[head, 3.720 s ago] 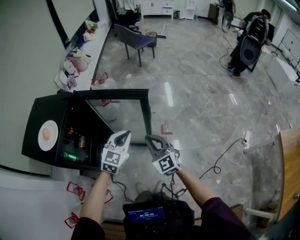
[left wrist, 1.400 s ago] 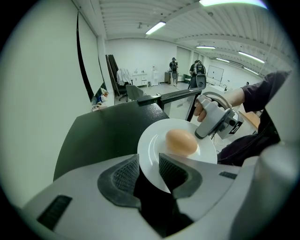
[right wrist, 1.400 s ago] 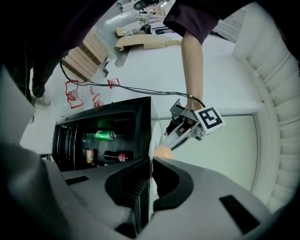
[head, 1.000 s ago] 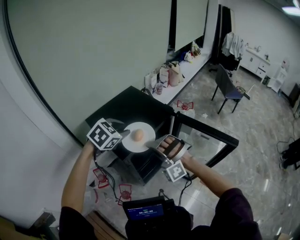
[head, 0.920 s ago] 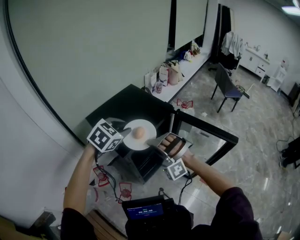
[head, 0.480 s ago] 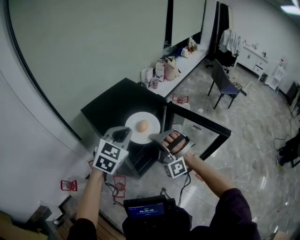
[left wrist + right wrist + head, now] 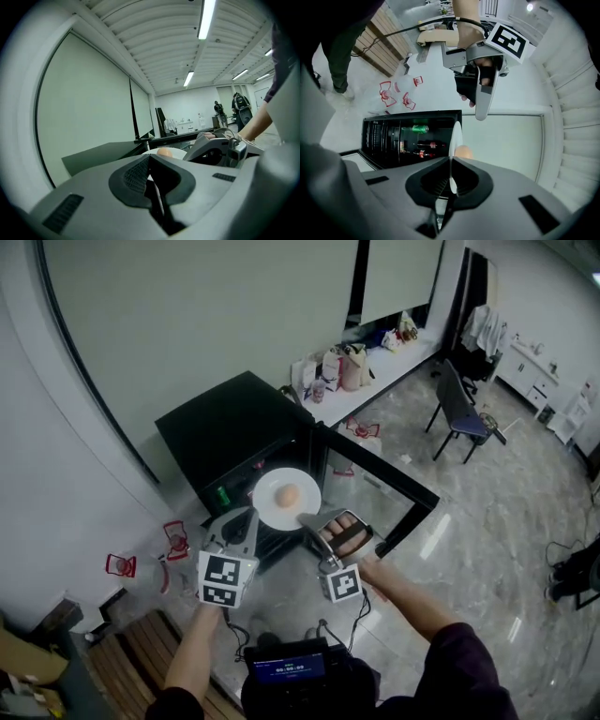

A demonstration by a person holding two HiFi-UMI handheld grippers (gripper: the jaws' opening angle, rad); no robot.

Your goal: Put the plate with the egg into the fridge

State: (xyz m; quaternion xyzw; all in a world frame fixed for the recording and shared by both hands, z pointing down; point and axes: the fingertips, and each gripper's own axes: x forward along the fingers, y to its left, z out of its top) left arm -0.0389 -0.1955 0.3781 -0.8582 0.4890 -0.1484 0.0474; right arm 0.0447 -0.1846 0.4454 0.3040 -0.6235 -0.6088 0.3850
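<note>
A white plate [image 7: 281, 507] carrying a brown egg [image 7: 289, 495] hangs level in front of the open black fridge [image 7: 225, 423]. My right gripper [image 7: 305, 518] is shut on the plate's near right rim, which shows edge-on between its pads in the right gripper view, plate [image 7: 454, 136] and egg [image 7: 463, 152] just beyond. My left gripper [image 7: 251, 515] is shut on the left rim; a white sliver sits between its pads at the left gripper [image 7: 149, 157]. Inside the fridge [image 7: 379, 136] are shelves with a green can [image 7: 420, 128] and small bottles.
The fridge's glass door [image 7: 375, 488] stands open to the right of the plate. Red wire objects [image 7: 173, 540] lie on the floor at the left. Wooden planks [image 7: 141, 652] lie nearer me, a chair [image 7: 464, 409] stands far right, and bags [image 7: 347, 362] sit on a white ledge.
The plate has come off the fridge top and now hangs in front of the open compartment. The left gripper, open beside the plate before, has shut on its rim.
</note>
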